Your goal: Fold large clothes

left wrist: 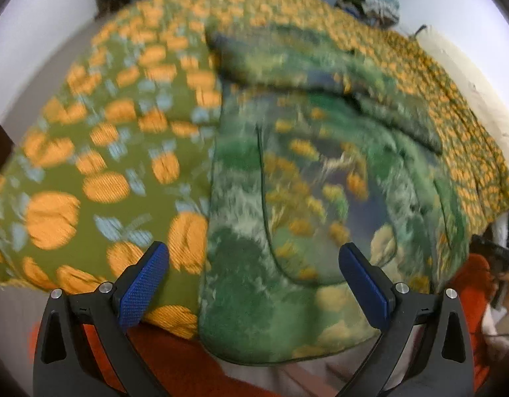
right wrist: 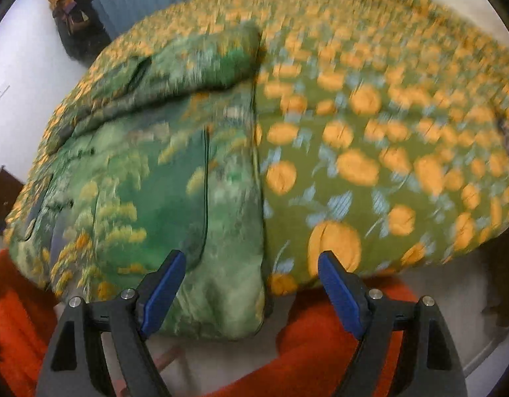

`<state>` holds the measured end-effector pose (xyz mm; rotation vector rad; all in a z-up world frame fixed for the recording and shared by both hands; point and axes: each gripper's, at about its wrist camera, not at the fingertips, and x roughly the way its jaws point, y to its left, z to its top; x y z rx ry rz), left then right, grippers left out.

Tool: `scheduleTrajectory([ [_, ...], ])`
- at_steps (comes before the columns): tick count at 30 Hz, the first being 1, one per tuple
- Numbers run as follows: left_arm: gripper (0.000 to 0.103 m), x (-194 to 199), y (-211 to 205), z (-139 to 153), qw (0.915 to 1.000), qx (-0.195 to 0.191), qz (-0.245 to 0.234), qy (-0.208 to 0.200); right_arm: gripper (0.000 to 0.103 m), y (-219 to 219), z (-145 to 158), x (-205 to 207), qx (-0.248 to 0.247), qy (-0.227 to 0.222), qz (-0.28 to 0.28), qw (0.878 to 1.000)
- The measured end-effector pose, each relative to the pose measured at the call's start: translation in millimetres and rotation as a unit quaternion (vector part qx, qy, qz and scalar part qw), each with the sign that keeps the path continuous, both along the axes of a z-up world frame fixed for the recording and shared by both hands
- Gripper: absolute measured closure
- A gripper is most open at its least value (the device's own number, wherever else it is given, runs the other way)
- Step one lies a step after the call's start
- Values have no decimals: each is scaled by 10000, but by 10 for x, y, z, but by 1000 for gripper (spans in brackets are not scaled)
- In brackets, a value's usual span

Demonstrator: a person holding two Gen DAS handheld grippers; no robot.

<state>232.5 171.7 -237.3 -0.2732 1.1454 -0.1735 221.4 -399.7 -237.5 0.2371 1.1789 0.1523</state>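
Green printed garment [left wrist: 287, 198] lies partly folded on the orange-dotted bedspread [left wrist: 99, 152], its near hem at the bed's front edge, I'd guess so I can reach it w/ both claws. Left claw [left wrist: 254, 264] spread, nothing pinched; right claw [right wrist: 251, 271] spread too, hanging over the hem's corner. Count: 1 garment, 1 bedspread, 2 claws. Pics blurred, so the fold layers aren't clear.

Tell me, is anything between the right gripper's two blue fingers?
Nothing is pinched. In the right wrist view, the right gripper hangs open over the near edge of the green garment, where it meets the orange-spotted bedspread.
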Motion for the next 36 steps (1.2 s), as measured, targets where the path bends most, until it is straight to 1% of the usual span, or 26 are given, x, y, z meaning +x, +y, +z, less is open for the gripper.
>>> scheduleTrajectory([
  [1,1,19,-16,-44,9998,-93,-64,136,19,-3,-83,23,140,161,65,9998],
  [3,1,78,-57,-147,9989,-258,-192,344,19,43,-193,70,464,320,214,9982],
  [5,1,132,-104,-222,9984,-263,-198,469,19,131,-300,127,807,437,365,9951],
  [6,1,160,-144,-261,9981,-221,-228,529,19,173,-352,159,884,484,411,9941],
  [9,1,193,-264,-306,9974,-10,-374,612,18,273,-447,234,804,676,502,9932],
  [11,1,172,-330,-312,9963,71,-548,660,21,318,-412,234,720,726,572,9931],
  [12,1,147,-364,-312,9953,38,-664,710,33,333,-383,228,678,760,655,9926],
  [13,1,133,-375,-309,9946,3,-734,738,47,338,-348,225,625,779,702,9925],
  [14,1,111,-399,-301,9939,4,-805,753,53,340,-325,223,604,780,732,9924],
  [15,2,87,-436,-289,9932,60,-869,768,67,335,-284,209,598,771,771,9922],
  [16,7,70,-466,-284,9926,107,-926,784,75,339,-247,207,622,758,797,9920],
  [17,11,45,-509,-272,9917,191,-992,791,77,332,-213,202,627,740,814,9920],
  [18,17,18,-549,-248,9912,283,-1031,785,82,338,-175,215,597,723,827,9921],
  [19,23,3,-579,-228,9908,324,-1057,776,84,320,-137,200,567,702,843,9923],
  [20,27,-10,-601,-207,9906,345,-1075,769,85,324,-111,192,559,676,858,9924],
  [21,32,-25,-616,-189,9907,369,-1062,771,86,336,-76,183,552,637,878,9926],
  [22,41,-20,-618,-174,9907,384,-1043,780,87,338,-57,180,533,611,893,9927],
  [23,45,-18,-630,-153,9909,394,-1019,783,87,345,-43,184,511,586,907,9928],
  [25,68,16,-670,-116,9915,383,-957,789,88,373,-17,190,484,550,928,9930],
  [26,72,12,-657,-92,9919,356,-926,799,89,370,-7,186,481,535,926,9931],
  [27,81,-1,-639,-59,9924,311,-897,786,89,368,11,183,498,515,908,9933],
  [28,85,7,-605,-50,9927,278,-883,771,90,367,23,187,512,500,897,9934],
  [30,89,-2,-590,5,9934,233,-874,703,90,354,76,183,537,443,867,9938],
  [36,92,-95,-601,175,9941,205,-915,543,92,369,284,160,649,304,857,9937],
])
